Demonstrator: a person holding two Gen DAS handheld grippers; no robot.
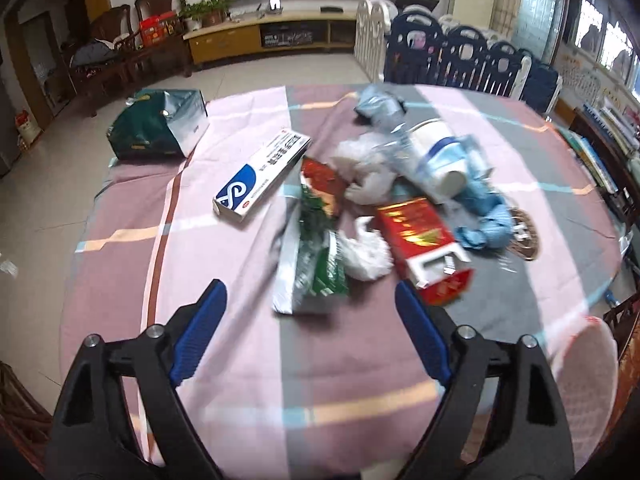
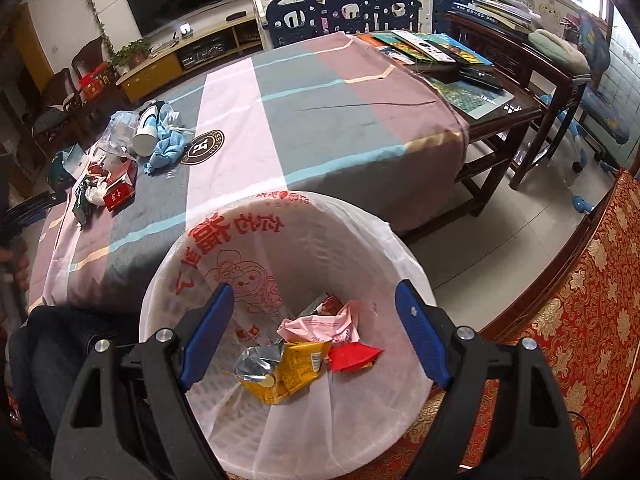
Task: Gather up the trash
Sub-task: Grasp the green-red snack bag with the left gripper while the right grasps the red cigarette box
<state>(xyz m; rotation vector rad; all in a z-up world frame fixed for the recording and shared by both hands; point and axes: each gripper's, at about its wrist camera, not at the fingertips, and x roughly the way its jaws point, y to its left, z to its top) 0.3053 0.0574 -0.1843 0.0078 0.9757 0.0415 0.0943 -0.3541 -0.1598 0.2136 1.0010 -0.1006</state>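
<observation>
In the left wrist view a pile of trash lies on the checked tablecloth (image 1: 240,340): a white and blue carton (image 1: 262,174), a green and silver wrapper (image 1: 314,262), a crumpled white bag (image 1: 366,254), a red box (image 1: 424,244), a white cup (image 1: 438,156) and blue cloth (image 1: 486,216). My left gripper (image 1: 310,312) is open and empty, just short of the green wrapper. My right gripper (image 2: 314,320) is open and empty above a white-lined bin (image 2: 192,264) holding a yellow packet (image 2: 294,368), a pink wrapper (image 2: 324,326) and a red wrapper (image 2: 352,356).
A dark green bag (image 1: 158,126) lies at the table's far left edge. The bin shows at lower right in the left wrist view (image 1: 584,364). A side table with books (image 2: 448,56) stands beyond the cloth. A red patterned seat (image 2: 580,320) is on the right.
</observation>
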